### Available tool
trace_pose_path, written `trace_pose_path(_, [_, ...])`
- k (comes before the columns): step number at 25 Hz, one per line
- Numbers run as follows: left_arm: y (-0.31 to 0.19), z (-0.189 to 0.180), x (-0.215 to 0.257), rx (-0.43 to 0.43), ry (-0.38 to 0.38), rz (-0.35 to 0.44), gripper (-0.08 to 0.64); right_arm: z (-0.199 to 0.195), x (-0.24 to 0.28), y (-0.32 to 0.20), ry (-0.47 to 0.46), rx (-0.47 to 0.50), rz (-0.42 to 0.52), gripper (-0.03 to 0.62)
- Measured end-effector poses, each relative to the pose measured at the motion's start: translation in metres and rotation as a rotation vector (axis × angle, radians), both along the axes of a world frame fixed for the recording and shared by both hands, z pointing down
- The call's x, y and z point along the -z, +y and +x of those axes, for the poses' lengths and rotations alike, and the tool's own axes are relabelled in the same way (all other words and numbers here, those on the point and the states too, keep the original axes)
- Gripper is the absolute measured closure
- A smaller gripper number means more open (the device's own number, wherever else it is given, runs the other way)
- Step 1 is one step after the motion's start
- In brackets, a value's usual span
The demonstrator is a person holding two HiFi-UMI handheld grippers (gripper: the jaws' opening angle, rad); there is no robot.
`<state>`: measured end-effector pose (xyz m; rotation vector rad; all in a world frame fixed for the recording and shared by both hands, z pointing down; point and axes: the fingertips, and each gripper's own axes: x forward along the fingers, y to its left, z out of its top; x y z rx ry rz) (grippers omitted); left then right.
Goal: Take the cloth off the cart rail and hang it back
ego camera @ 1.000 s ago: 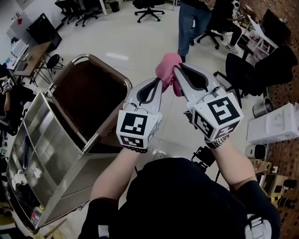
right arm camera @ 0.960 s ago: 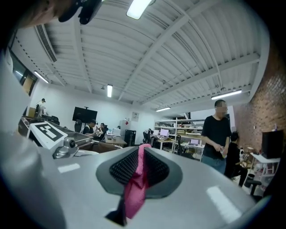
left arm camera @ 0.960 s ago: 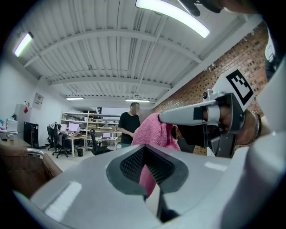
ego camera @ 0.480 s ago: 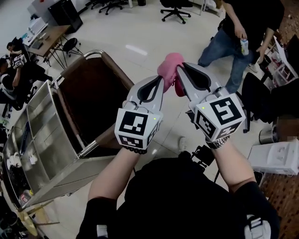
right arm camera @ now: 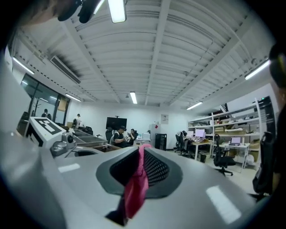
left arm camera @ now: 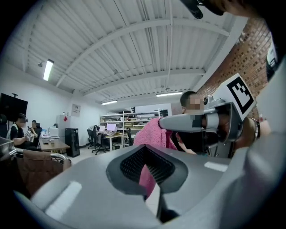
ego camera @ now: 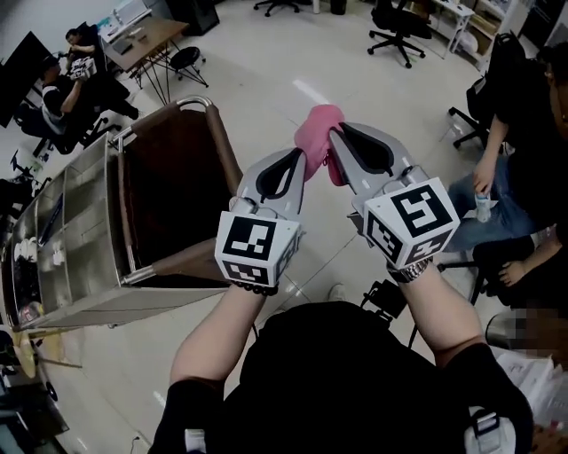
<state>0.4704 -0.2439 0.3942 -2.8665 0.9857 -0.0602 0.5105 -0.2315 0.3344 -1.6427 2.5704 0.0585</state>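
Note:
A bunched pink cloth (ego camera: 315,133) is held up in the air between my two grippers, right of the cart. My right gripper (ego camera: 334,140) is shut on it, and a pink fold (right arm camera: 136,188) is pinched between its pads and hangs toward the camera. My left gripper (ego camera: 303,161) meets the cloth from the left with its jaws drawn together. A strip of pink cloth (left arm camera: 145,179) shows between its pads. The steel cart (ego camera: 89,266), with its curved rail (ego camera: 182,105), stands lower left, apart from both grippers.
A person in jeans (ego camera: 524,160) sits at the right edge. Another person (ego camera: 67,97) sits at the far left near a wooden desk (ego camera: 146,40). Office chairs (ego camera: 404,27) stand at the back. Pale floor lies between the cart and the grippers.
Both grippers and the cloth keep the same pose. The view has swung: the cart sits further left and turned, and the person in jeans has shifted to the right edge.

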Motion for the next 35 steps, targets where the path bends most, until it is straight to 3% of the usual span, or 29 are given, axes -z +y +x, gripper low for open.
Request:
trace_pose_path(9, [-0.02,0.039,-0.003,0.182,-0.009,-0.006,0.557,0.044,-0.005,-0.026,-0.024,0.174,-0.005,0.558])
trace_pose_path(16, [-0.053,0.041,-0.009,0.286,-0.008,-0.019,0.557,0.047,-0.015,-0.063,-0.038,0.267,-0.004,0.558])
trace_pose_path(26, [-0.126,0.016,-0.003,0.419,0.017,0.012,0.557,0.016,-0.018,-0.153,-0.037,0.409,0.018,0.558])
trace_pose_path(35, [-0.19,-0.03,0.009,0.538,0.062,0.017,0.557,-0.036,-0.004,-0.231,-0.018,0.529,0.025,0.558])
